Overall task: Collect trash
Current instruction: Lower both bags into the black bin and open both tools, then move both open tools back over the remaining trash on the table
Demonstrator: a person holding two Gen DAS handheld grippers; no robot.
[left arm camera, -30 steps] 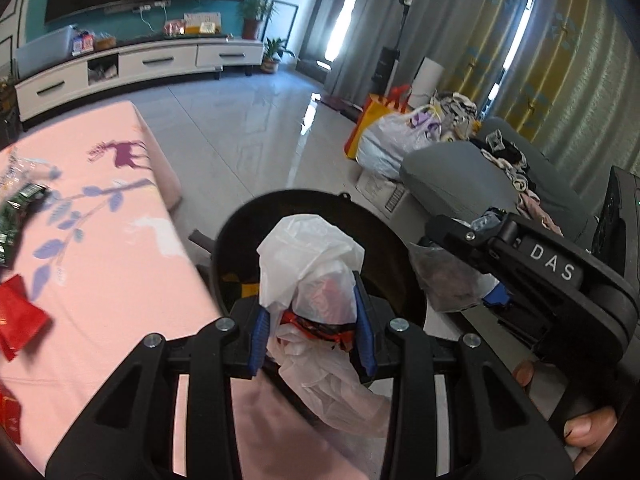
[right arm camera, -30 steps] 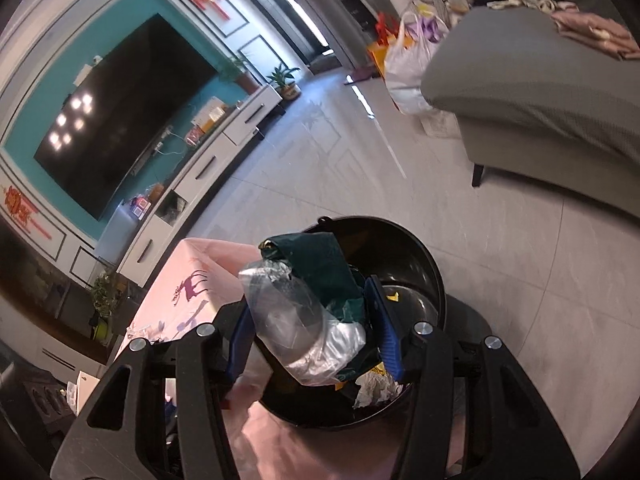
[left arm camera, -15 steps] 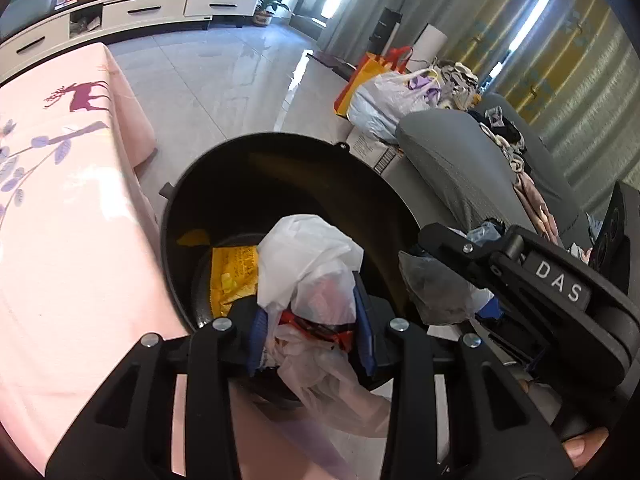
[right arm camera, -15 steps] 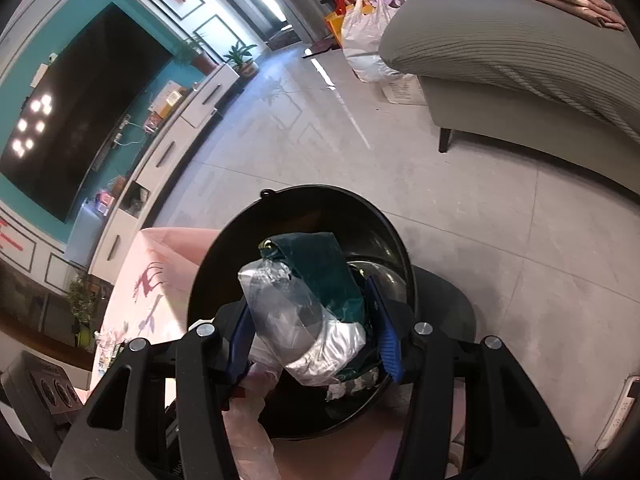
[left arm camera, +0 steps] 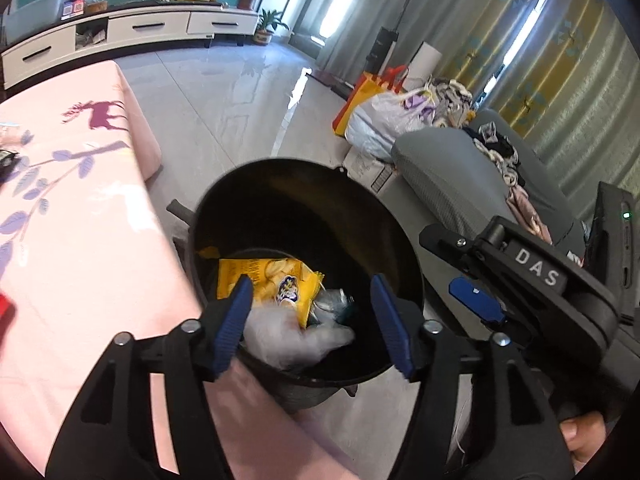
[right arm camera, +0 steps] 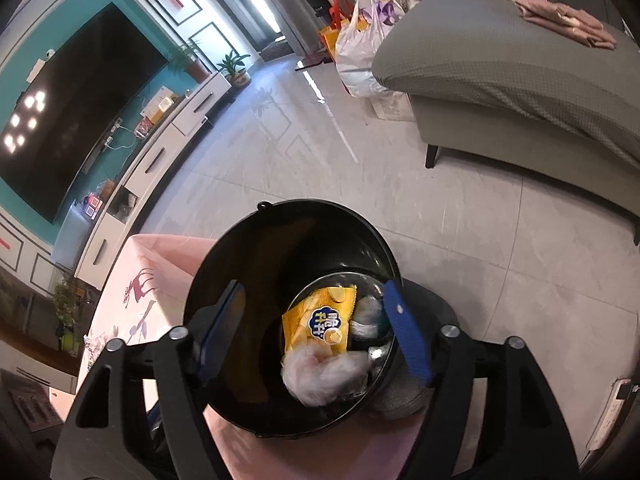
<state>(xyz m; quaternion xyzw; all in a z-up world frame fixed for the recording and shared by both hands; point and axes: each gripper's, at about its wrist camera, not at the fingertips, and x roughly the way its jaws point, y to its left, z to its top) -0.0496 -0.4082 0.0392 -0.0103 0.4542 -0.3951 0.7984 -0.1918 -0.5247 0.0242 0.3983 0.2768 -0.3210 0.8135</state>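
A black round trash bin [left arm camera: 404, 272] stands on the floor at the corner of the pink table [left arm camera: 80, 264]; it also shows in the right wrist view [right arm camera: 224, 264]. Inside lie a yellow chip bag [left arm camera: 272, 284] [right arm camera: 320, 320], a white plastic bag [left arm camera: 288, 340] [right arm camera: 324, 376] and a crumpled clear and green wrapper [left arm camera: 336, 304] [right arm camera: 368, 316]. My left gripper [left arm camera: 310, 328] is open and empty above the bin. My right gripper [right arm camera: 314, 332] is open and empty above the bin; its body [left arm camera: 532, 280] shows in the left wrist view.
A grey sofa [right arm camera: 500, 64] with clothes stands right of the bin. Full shopping bags [left arm camera: 384, 116] sit on the tiled floor beyond. A white TV cabinet [left arm camera: 132, 32] lines the far wall. A red wrapper [left arm camera: 6, 308] lies at the table's left edge.
Both grippers have opened over the bin. The white bag from the left one and the clear and green wrapper from the right one have dropped into the bin.
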